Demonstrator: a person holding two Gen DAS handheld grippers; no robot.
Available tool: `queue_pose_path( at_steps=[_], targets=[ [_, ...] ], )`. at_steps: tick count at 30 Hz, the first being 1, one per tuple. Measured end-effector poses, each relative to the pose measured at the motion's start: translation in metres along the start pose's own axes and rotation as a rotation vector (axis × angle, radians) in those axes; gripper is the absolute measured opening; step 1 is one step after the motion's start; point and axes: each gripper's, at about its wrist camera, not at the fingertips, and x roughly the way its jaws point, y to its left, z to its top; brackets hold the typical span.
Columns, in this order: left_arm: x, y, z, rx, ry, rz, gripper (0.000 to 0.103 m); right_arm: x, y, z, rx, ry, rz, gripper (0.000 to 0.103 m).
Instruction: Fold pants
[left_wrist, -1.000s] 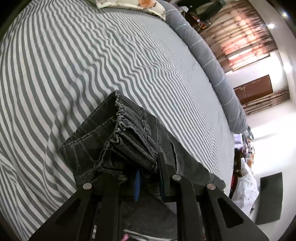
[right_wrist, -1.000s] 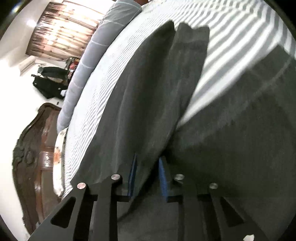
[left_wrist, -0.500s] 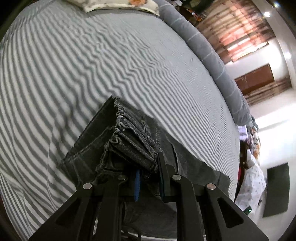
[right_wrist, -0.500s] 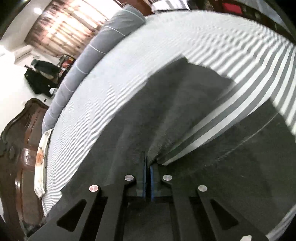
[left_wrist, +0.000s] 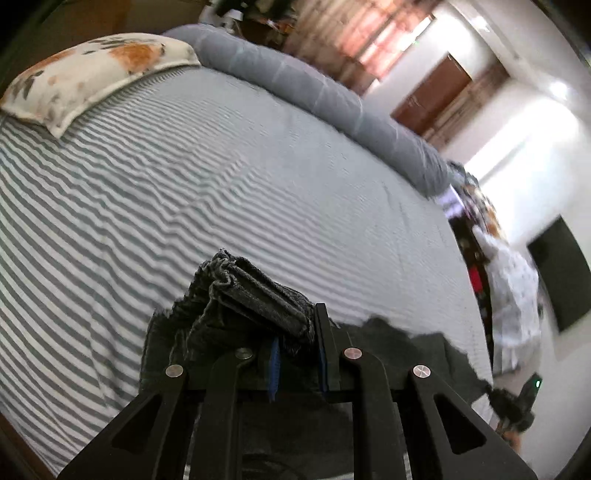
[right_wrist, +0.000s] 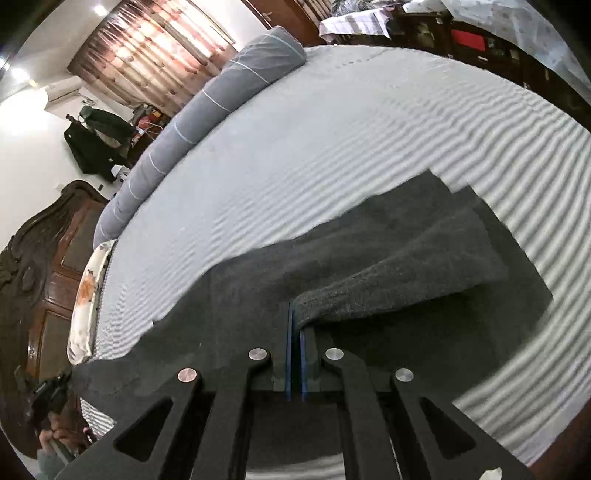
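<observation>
Striped bed (left_wrist: 184, 184); both hand-held grippers (left_wrist: 297, 332) (right_wrist: 296, 328) clamped on dark pants (right_wrist: 369, 258).

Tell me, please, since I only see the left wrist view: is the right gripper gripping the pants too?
Observer: Yes, the right gripper is shut on a thin fold of the pants.
Operator: Which part does it hold?
Observer: The flat leg end; the left gripper has the bunched waistband.
Operator: Is any fabric left on the bed?
Observer: Yes, dark fabric spreads over the striped sheet beyond its fingers.
</observation>
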Motion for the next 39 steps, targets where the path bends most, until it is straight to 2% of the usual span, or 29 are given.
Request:
queue_pose_path(
  at_steps=[3,8,11,16,20,22,25,27,31,35,39],
  targets=[
    [0.006,0.026,-0.024,-0.045,0.081,0.045,0.016,0.006,-0.008,-0.027,-0.025,0.069,-0.044,0.004],
    [0.016,0.080,-0.075,-0.202,0.212,0.117,0.017,0.022,-0.023,-0.059,-0.033,0.139,-0.098,0.004],
    [0.019,0.096,-0.098,-0.283,0.238,0.112,0.018,0.027,-0.028,-0.063,-0.029,0.153,-0.104,0.004],
    [0.009,0.094,-0.106,-0.310,0.211,0.106,0.018,0.014,-0.020,-0.057,-0.033,0.102,-0.087,0.003],
    [-0.006,0.082,-0.097,-0.264,0.168,0.075,0.018,-0.003,-0.015,-0.051,-0.050,0.053,-0.091,0.003],
    [-0.007,0.077,-0.097,-0.232,0.177,0.083,0.018,-0.008,-0.014,-0.050,-0.064,0.040,-0.106,0.003],
    [0.002,0.072,-0.104,-0.151,0.223,0.170,0.018,-0.004,-0.016,-0.055,-0.082,0.059,-0.131,0.003],
    [0.010,0.074,-0.111,-0.132,0.241,0.220,0.018,0.006,-0.019,-0.061,-0.091,0.087,-0.150,0.003],
    [0.012,0.071,-0.116,-0.106,0.224,0.289,0.026,0.028,-0.030,-0.072,-0.063,0.144,-0.168,0.003],
    [0.003,0.056,-0.119,-0.071,0.192,0.345,0.028,0.033,-0.036,-0.071,-0.033,0.151,-0.127,0.008],
    [-0.012,0.024,-0.126,-0.014,0.128,0.390,0.046,0.033,-0.035,-0.072,-0.030,0.154,-0.088,0.009]
  ],
)
